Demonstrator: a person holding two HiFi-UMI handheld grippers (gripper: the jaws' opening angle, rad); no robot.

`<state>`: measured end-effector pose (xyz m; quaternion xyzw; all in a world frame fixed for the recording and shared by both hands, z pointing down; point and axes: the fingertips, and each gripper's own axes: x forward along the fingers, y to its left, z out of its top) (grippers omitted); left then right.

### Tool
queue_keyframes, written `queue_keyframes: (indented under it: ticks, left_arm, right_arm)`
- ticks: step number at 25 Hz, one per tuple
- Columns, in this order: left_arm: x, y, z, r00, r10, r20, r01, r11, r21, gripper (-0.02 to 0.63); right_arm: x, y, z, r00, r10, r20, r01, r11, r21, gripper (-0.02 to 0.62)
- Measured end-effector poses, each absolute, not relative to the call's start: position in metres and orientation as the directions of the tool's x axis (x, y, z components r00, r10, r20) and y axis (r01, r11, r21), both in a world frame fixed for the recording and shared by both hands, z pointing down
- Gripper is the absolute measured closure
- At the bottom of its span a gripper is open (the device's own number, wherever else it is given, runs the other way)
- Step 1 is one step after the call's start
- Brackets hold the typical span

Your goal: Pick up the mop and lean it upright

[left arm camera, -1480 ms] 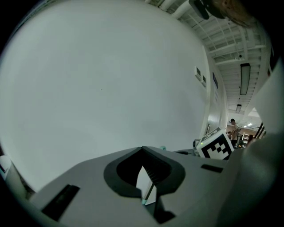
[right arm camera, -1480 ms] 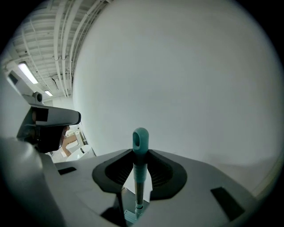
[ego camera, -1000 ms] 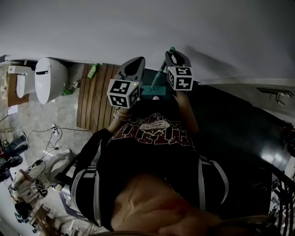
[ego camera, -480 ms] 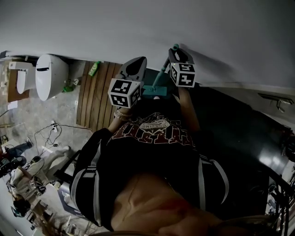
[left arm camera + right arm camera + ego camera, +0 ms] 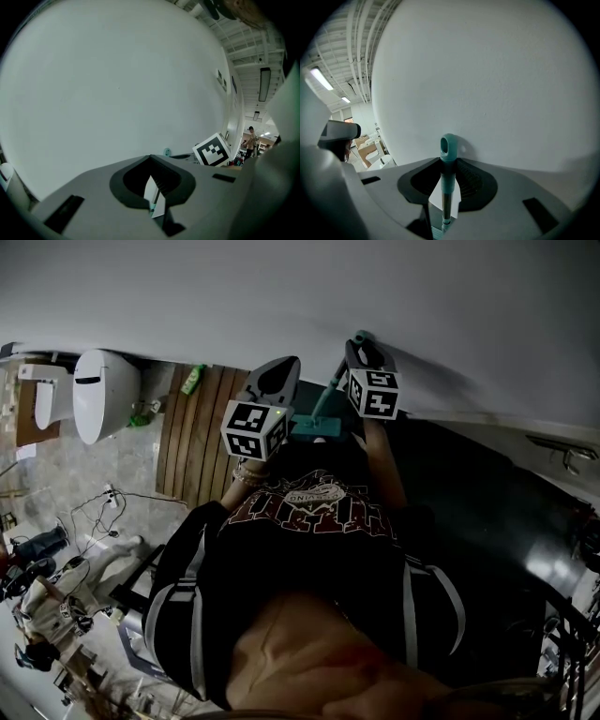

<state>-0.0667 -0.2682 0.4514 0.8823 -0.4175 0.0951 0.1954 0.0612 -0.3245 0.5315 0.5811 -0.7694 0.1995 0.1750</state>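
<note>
The mop stands nearly upright against the white wall. Its teal head rests on the floor, and its handle rises to a teal looped tip. In the right gripper view the handle runs up between the jaws and its looped tip sits close to the wall. My right gripper is shut on the handle just below the tip. My left gripper hovers left of the handle, shut and holding nothing. The left gripper view shows the mop tip beyond it.
A white toilet stands at the left. Beside it lie a wooden slatted mat and a green bottle. Cables and clutter lie on the tiled floor at lower left. Dark flooring stretches to the right.
My right gripper and the mop's top have shifted slightly right and toward the wall. The left gripper has barely moved.
</note>
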Motion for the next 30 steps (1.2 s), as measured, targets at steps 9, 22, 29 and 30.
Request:
queue_keyframes:
  ticks: [9, 22, 29, 30]
  left_arm:
    - [-0.064, -0.272, 0.455, 0.643, -0.687, 0.339, -0.766, -0.584, 0.269, 0.56]
    - [-0.051, -0.267, 0.454, 0.668, -0.659, 0.346, -0.743, -0.613, 0.268, 0.56]
    - [-0.04, -0.259, 0.449, 0.684, -0.65, 0.332, -0.729, -0.629, 0.271, 0.56]
    - [-0.039, -0.257, 0.449, 0.686, -0.648, 0.331, -0.727, -0.631, 0.271, 0.56]
  right_arm:
    - [0.059, -0.322, 0.529, -0.265, -0.827, 0.496, -0.964, 0.243, -0.11, 0.482]
    - [0.075, -0.298, 0.511, -0.241, -0.843, 0.48, -0.971, 0.21, -0.119, 0.482]
    - [0.079, -0.28, 0.493, -0.251, -0.856, 0.452, -0.968, 0.22, -0.12, 0.483]
    - [0.079, -0.278, 0.489, -0.25, -0.859, 0.446, -0.968, 0.222, -0.115, 0.491]
